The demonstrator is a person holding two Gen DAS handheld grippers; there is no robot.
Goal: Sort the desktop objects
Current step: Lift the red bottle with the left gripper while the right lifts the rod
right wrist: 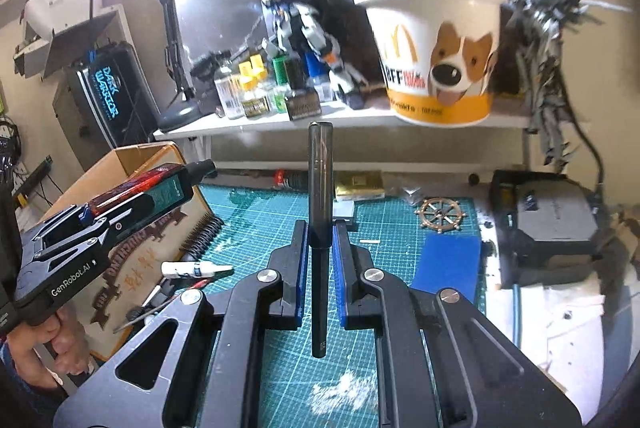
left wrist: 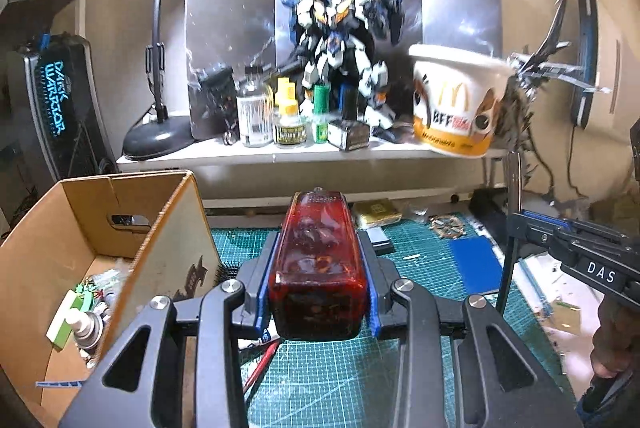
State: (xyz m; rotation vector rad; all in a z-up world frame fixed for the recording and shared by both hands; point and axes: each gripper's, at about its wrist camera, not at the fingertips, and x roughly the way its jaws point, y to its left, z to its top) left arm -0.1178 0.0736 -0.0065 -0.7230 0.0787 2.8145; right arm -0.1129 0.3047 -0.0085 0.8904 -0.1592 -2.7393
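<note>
My left gripper (left wrist: 318,244) is shut on a red translucent rectangular device (left wrist: 320,292), held lengthwise between the blue pads above the green cutting mat (left wrist: 332,380). An open cardboard box (left wrist: 100,196) with several small items inside stands just left of it. In the right wrist view my right gripper (right wrist: 320,232) is shut on a dark grey pen (right wrist: 321,164) that points up and away. The left gripper (right wrist: 100,212) shows there at the left with the red device (right wrist: 160,188), in front of the box (right wrist: 140,156). A person's hand holds each gripper.
A white shelf (left wrist: 280,156) at the back carries bottles, a robot model (left wrist: 340,48) and a paper cup (right wrist: 436,52) with a dog print. On the mat (right wrist: 400,228) lie a blue card (right wrist: 448,260), a brass ship's wheel (right wrist: 440,216) and a white tube (right wrist: 192,270). A black case (right wrist: 548,216) sits right.
</note>
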